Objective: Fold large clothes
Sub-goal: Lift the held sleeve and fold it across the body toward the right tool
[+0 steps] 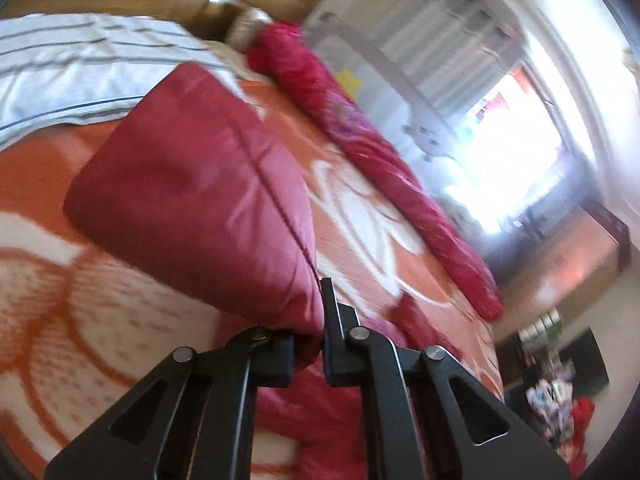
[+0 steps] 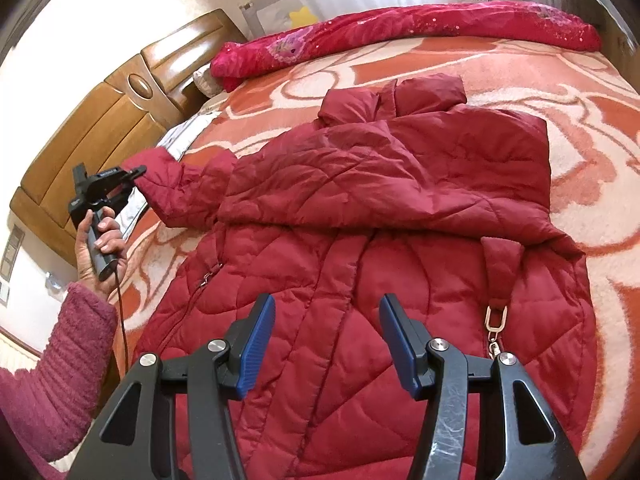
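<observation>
Left gripper [image 2: 138, 171] clamped on sleeve cuff [image 2: 154, 168], left of coat [image 2: 360, 208]; sleeve runs rightward to body. Right gripper [image 2: 327, 344] agape above hem, holding nothing.

Your right gripper [image 2: 327, 344] hangs over the red quilted coat [image 2: 360, 272], jaws apart, nothing between them. Bare orange blanket [image 2: 580, 92] lies clear right of the coat and beyond its collar. The rolled red quilt [image 2: 400, 36] blocks the far edge. The wooden headboard [image 2: 100, 128] closes the left, near your left gripper [image 2: 138, 171] clamped on the sleeve cuff [image 2: 160, 176].
</observation>
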Action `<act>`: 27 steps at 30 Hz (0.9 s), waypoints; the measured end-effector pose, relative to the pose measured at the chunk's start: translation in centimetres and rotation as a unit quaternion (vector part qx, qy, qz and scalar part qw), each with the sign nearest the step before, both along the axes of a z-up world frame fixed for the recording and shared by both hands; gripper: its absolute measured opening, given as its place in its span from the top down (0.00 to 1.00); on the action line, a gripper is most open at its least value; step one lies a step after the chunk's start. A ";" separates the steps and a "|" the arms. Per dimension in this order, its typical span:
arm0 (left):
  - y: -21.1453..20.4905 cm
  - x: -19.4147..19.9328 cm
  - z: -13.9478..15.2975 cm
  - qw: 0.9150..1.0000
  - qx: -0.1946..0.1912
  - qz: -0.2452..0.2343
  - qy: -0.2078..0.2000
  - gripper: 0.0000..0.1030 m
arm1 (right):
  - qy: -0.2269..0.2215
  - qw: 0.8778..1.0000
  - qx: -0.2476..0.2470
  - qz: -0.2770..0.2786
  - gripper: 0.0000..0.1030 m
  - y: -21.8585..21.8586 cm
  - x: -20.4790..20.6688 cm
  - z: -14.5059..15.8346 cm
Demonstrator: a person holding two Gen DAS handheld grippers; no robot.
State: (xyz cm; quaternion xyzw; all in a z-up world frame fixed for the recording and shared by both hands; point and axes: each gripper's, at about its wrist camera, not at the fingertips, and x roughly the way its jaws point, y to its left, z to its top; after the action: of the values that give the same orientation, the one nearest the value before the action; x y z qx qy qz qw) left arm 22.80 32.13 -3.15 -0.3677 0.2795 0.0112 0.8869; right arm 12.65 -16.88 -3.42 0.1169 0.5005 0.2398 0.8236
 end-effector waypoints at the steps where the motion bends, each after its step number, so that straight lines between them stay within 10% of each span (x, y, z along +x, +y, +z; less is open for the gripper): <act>1: -0.8 0.0 0.3 1.000 0.000 -0.011 -0.004 0.93 | 0.000 1.000 0.001 -0.002 0.46 -0.1 0.0 0.0; 16: -14.7 1.7 3.5 0.981 0.065 -0.178 -0.030 0.93 | 0.015 0.998 0.039 -0.049 0.44 -3.5 2.8 -1.1; 27: -24.2 2.9 3.3 0.953 0.090 -0.288 -0.031 0.93 | 0.033 0.991 0.091 -0.087 0.44 -6.4 6.3 -2.3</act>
State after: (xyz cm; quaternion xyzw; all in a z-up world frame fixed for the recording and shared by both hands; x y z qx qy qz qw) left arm 25.66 7.89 0.17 -0.1904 0.3439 -0.2313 0.8899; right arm 18.97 -23.29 -5.67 0.2424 0.4913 0.2075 0.8105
